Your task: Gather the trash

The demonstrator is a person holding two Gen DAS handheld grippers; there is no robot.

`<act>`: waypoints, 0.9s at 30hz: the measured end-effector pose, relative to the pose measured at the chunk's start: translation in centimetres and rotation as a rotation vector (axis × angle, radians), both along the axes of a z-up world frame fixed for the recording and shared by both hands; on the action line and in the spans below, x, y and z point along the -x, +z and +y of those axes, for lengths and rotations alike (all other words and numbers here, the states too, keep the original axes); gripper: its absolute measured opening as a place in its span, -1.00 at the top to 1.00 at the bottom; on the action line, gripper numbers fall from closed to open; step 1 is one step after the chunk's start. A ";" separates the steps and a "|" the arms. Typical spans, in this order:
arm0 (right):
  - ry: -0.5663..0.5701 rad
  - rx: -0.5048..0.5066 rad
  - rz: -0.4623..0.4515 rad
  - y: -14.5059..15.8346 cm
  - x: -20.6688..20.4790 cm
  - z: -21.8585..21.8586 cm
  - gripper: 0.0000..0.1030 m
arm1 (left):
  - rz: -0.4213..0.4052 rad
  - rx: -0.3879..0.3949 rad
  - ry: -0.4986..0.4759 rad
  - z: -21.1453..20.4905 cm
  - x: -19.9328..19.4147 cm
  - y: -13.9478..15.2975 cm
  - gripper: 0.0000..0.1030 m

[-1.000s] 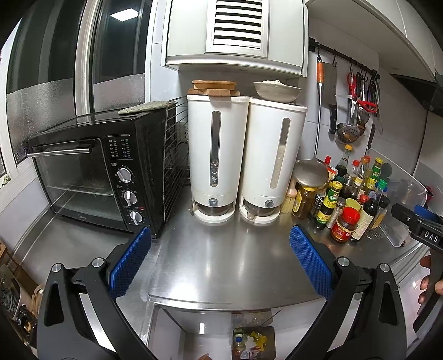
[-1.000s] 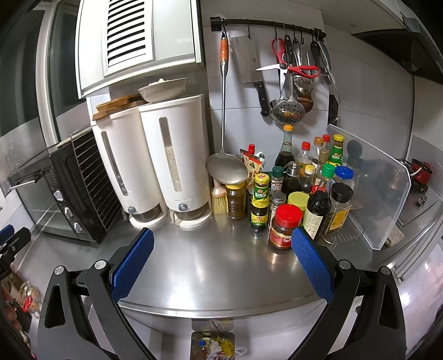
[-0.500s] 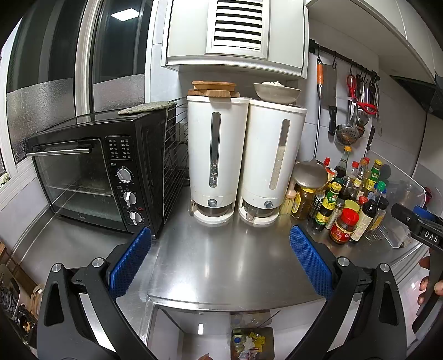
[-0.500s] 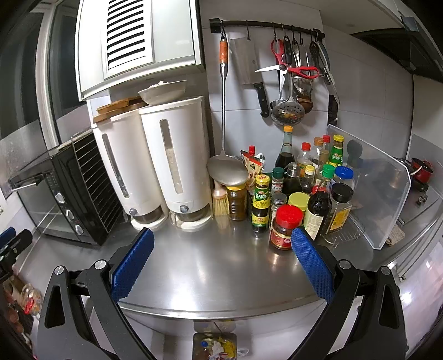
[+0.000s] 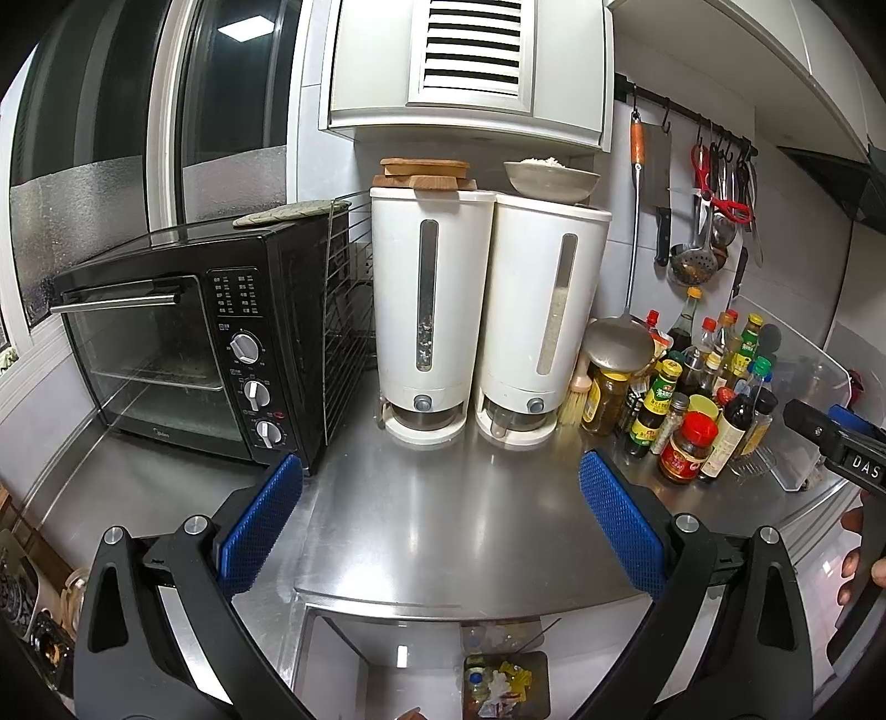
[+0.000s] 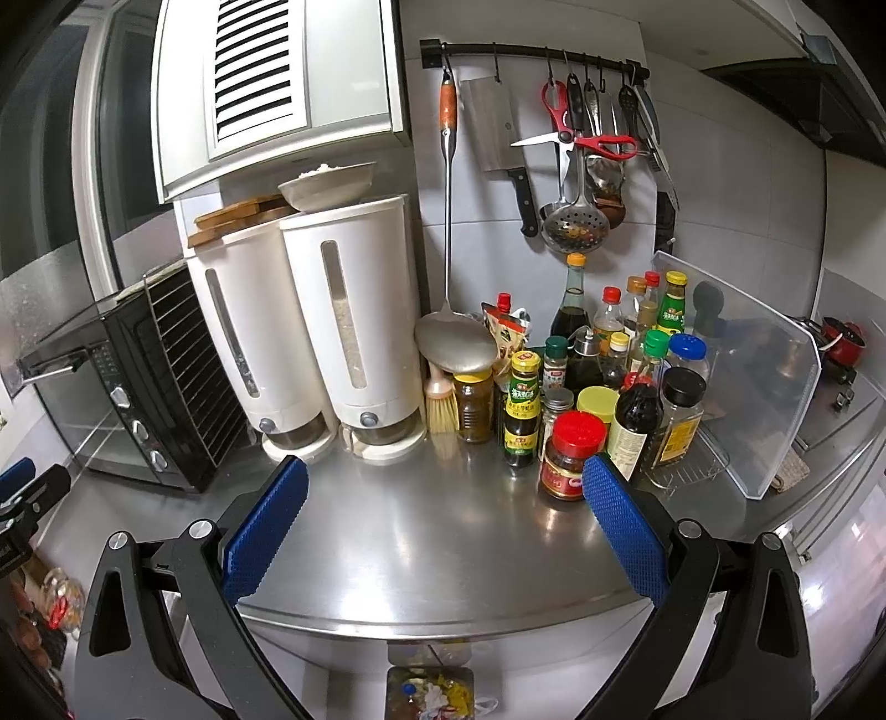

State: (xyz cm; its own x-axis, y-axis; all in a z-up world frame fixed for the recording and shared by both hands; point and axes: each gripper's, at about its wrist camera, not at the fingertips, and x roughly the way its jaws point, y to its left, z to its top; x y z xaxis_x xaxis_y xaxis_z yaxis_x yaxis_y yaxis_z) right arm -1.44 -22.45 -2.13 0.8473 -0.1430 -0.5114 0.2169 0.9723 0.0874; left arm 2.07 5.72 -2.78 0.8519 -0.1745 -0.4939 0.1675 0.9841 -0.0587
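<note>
Holding your left hand-held gripper (image 5: 440,518) wide open, empty, over the steel bench (image 5: 443,498). Oven (image 5: 183,354) left, two white dispensers (image 5: 487,315) centre, bottles (image 6: 603,382) right. Right hand-held gripper (image 6: 443,523) equally open. Trash bin (image 6: 429,692) sits below the bench edge.

Steel counter (image 5: 443,526), curved front edge, glare spots from overhead light. White tile wall (image 6: 736,221) behind. White upper cabinet (image 5: 465,66) with louvered vent panel. Dark window (image 5: 221,99) on the left, frosted lower band, ceiling light reflected in the glass. Black toaster oven (image 5: 183,354) under the window, two white dispensers (image 5: 487,315) beside it (bowl on one, wooden boards on the other). Black rail (image 6: 531,52) with hanging utensils, bottle cluster (image 6: 609,382) below.
</note>
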 end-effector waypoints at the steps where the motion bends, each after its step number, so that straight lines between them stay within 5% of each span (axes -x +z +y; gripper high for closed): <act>1: 0.000 -0.001 -0.001 0.0 0.0 0.0 -0.94 | 0.000 0.000 0.001 0.0 0.0 0.0 -0.85; 22: -0.019 -0.012 0.000 -0.1 -0.6 0.6 -0.94 | -0.033 -0.059 0.042 -0.1 0.1 0.5 -0.84; 27: -0.022 -0.017 0.011 -0.5 -0.8 0.7 -0.94 | -0.010 -0.017 0.020 0.2 -0.4 0.4 -0.84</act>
State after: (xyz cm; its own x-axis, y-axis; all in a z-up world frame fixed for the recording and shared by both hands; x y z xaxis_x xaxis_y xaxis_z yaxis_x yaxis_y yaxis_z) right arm -0.68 -21.78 -2.60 0.8384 -0.1527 -0.5232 0.2395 0.9655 0.1019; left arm 2.48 5.95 -2.39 0.8602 -0.1492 -0.4877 0.1488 0.9881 -0.0399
